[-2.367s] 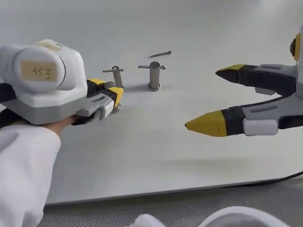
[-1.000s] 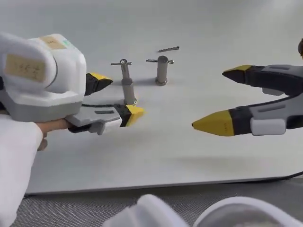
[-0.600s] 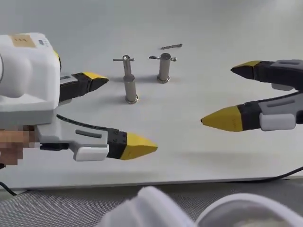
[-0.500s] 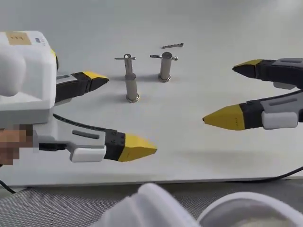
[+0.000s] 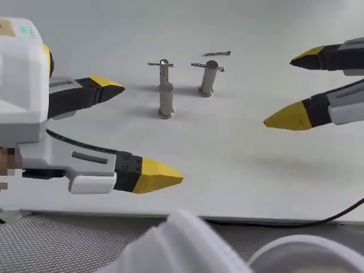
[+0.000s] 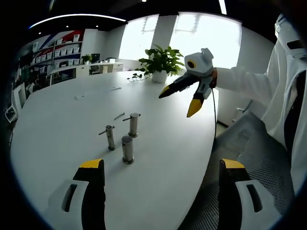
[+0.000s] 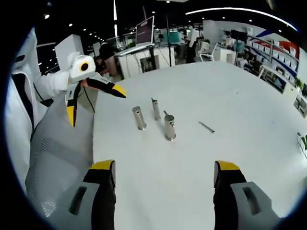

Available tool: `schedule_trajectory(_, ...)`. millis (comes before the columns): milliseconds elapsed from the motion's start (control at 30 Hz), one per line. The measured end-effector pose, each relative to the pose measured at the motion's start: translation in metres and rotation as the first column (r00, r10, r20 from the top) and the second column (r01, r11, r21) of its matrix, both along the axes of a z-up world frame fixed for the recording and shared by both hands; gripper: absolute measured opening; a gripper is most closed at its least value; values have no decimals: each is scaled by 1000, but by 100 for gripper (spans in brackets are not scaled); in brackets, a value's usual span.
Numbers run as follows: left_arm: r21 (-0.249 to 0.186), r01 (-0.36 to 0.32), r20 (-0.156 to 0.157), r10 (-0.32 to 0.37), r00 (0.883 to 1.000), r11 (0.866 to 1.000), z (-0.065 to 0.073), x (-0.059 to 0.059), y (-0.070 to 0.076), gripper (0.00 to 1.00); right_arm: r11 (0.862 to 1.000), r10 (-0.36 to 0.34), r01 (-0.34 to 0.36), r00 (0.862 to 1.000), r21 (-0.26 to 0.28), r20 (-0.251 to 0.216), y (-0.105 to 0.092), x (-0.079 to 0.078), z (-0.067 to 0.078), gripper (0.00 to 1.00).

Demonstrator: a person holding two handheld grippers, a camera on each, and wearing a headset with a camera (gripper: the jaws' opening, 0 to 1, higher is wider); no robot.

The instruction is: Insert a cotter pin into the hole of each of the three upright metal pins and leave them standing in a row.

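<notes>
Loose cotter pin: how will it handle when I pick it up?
The cotter pin looks thin and lies flat on the smooth table, so it will probably slide or skitter when pinched. Being small metal, it is likely light and stiff, perhaps slightly springy.

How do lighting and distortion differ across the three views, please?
Head view: soft, even light, the upright metal pins casting faint shadows leftward on the white table, no visible bending. Left gripper view: fisheye curves the table edge, windows blown out. Right gripper view: same curving, darker room behind.
</notes>
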State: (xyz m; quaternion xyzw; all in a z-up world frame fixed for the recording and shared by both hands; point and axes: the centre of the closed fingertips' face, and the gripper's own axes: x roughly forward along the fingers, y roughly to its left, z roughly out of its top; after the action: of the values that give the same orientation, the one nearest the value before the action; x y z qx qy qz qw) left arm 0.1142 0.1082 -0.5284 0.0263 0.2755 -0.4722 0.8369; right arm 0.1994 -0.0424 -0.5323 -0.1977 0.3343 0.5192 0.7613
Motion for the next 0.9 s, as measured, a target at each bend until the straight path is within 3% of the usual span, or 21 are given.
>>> schedule_trajectory(100,-4,-20,-6,20,1000,1000,0,-1,4,99,993,64,-60,997,-102,41,-6,19,-1,77)
schedule_trajectory(333,-11,-77,-5,77,997,997,3,-2,14,99,987,110,-104,993,-126,41,9,50,-2,51)
schedule_trajectory(467,-48,-111,-12,111,994,993,11,-3,16,99,970,167,-157,985,-185,38,18,66,-11,44)
schedule_trajectory(600,-50,-108,-20,107,994,993,12,-8,14,99,959,211,-196,976,-206,53,29,81,-18,31)
schedule_trajectory(733,-32,-117,-3,117,993,993,10,-8,14,99,946,249,-231,967,-228,53,40,96,-27,19)
schedule_trajectory(767,-31,-122,-3,121,993,992,10,-8,15,99,925,288,-264,956,-273,50,37,99,-31,19)
schedule_trajectory(833,-37,-129,-12,129,992,991,9,-8,15,99,894,333,-285,939,-346,89,36,113,-36,18)
schedule_trajectory(900,-40,-136,-15,136,991,990,9,-8,16,99,895,328,-288,942,-342,67,41,117,-43,18)
